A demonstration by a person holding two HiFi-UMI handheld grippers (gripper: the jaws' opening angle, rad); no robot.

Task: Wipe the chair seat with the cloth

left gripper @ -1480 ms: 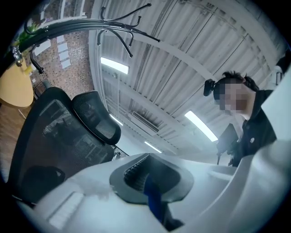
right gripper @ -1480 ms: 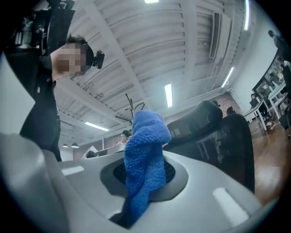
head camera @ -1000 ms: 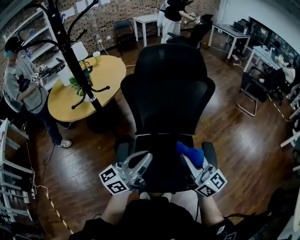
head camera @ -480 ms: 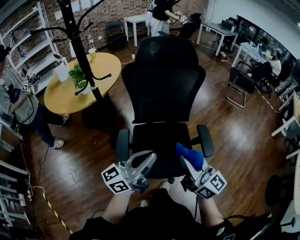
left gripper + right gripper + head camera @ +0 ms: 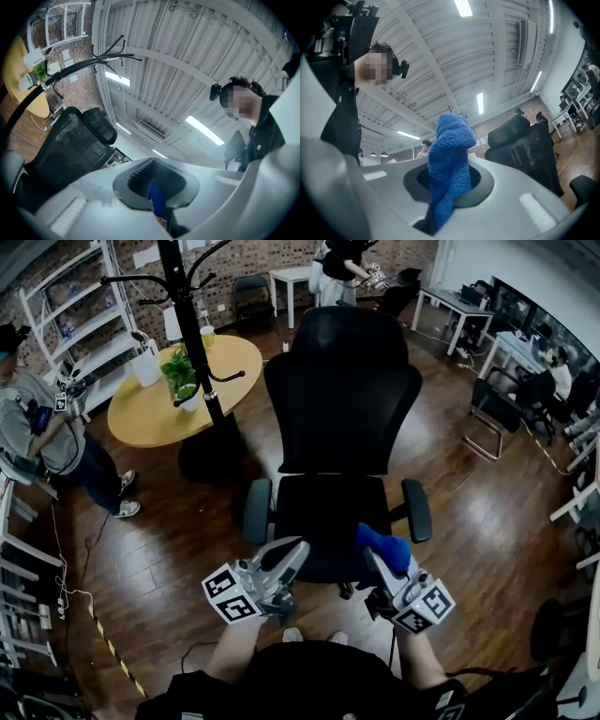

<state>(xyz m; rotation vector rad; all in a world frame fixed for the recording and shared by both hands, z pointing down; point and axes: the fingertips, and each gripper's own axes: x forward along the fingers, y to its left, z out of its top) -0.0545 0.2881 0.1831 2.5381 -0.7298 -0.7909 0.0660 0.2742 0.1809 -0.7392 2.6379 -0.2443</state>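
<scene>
- The blue cloth (image 5: 382, 547) is pinched in the right gripper (image 5: 375, 561). Its fingers are closed on the cloth's lower end, and the fluffy rest stands up out of them.
- From the head view the cloth sits over the front right corner of the chair seat (image 5: 323, 521), near the right armrest (image 5: 417, 510). I cannot tell whether it touches the seat.
- The left gripper (image 5: 296, 549) is held over the front left edge of the seat with its fingers drawn together. In its own view a thin blue sliver shows in the seam between them, and I cannot tell what it is.
- Both grippers are side by side in front of the person, slanting toward the chair.
- The seat belongs to a black office chair whose tall backrest (image 5: 342, 390) faces the person.
- The chair stands on a dark wooden floor (image 5: 469, 512).
- Behind and to the left are a round yellow counter (image 5: 155, 409) with a small potted plant (image 5: 183, 371) on it and a black coat stand (image 5: 192, 329) beside it.
- Another person (image 5: 37, 432) stands at the far left.
</scene>
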